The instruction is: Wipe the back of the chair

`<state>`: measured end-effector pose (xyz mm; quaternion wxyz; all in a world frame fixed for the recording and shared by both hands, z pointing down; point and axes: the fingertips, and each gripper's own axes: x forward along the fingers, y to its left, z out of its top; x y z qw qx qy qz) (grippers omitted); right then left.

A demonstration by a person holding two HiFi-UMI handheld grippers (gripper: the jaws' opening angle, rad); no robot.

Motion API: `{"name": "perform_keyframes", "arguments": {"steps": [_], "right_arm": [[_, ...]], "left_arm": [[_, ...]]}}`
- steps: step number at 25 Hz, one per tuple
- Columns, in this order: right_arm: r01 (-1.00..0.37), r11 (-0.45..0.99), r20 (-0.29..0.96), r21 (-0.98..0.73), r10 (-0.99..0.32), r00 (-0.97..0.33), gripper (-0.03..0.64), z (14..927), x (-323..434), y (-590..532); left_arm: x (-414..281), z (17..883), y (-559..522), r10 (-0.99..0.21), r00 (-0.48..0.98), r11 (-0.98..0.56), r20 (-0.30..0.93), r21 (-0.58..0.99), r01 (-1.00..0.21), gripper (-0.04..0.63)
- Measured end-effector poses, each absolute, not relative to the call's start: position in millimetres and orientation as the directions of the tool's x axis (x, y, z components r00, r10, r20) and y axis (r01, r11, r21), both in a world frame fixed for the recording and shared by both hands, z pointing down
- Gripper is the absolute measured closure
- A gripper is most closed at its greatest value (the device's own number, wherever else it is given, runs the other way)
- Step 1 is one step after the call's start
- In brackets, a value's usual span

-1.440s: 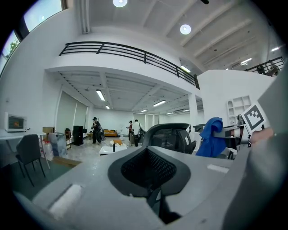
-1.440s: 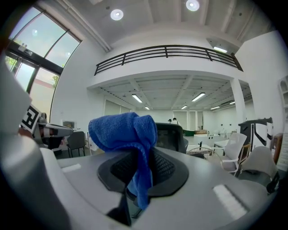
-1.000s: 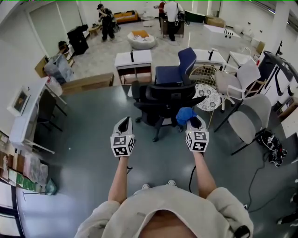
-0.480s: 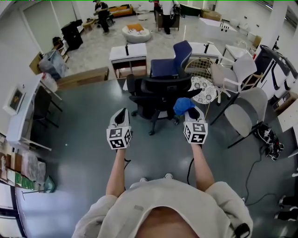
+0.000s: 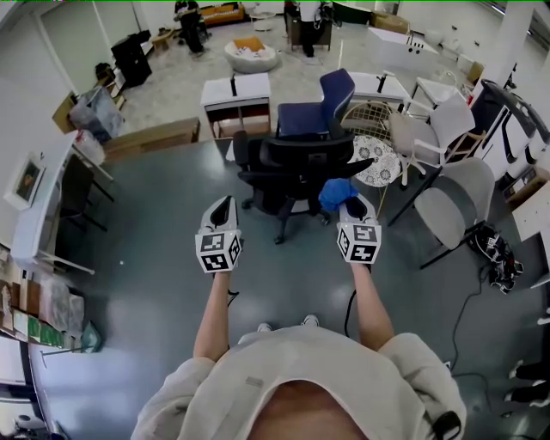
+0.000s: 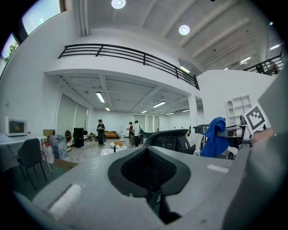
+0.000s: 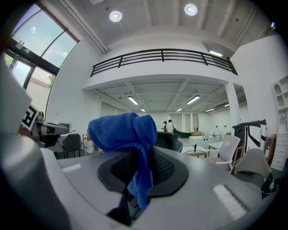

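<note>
A black office chair (image 5: 301,168) stands on the grey floor ahead of me, its curved back (image 5: 311,152) turned my way. My right gripper (image 5: 354,206) is shut on a blue cloth (image 5: 337,194), which hangs bunched over its tip (image 7: 127,134) just short of the chair's right side. My left gripper (image 5: 223,210) is shut with nothing in it, left of the chair's base. In the left gripper view the chair back (image 6: 167,136) and the blue cloth (image 6: 215,137) show ahead to the right.
A blue chair (image 5: 320,110) and white desks (image 5: 234,93) stand behind the black chair. A round lace-topped table (image 5: 378,163), a wire chair and white and grey chairs (image 5: 447,202) crowd the right. People (image 5: 309,19) stand far back. A cable lies on the floor near my feet.
The whole view has drifted a little: the chair sits slightly higher in the frame and both grippers are a touch nearer to it. The cloth stays clamped in the right gripper.
</note>
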<state>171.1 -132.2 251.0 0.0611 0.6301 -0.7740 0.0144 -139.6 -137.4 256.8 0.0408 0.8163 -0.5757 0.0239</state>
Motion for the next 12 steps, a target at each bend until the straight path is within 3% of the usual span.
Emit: {"name": "perform_keyframes", "arguments": {"steps": [12], "right_arm": [[-0.975,0.211,0.141,0.066,-0.97,-0.2,0.552,262.2,169.3,-131.6]], "left_arm": [[-137.0,264.3,-141.5,-0.932,0.35,-0.347,0.097,0.049,-0.937,0.591]]}}
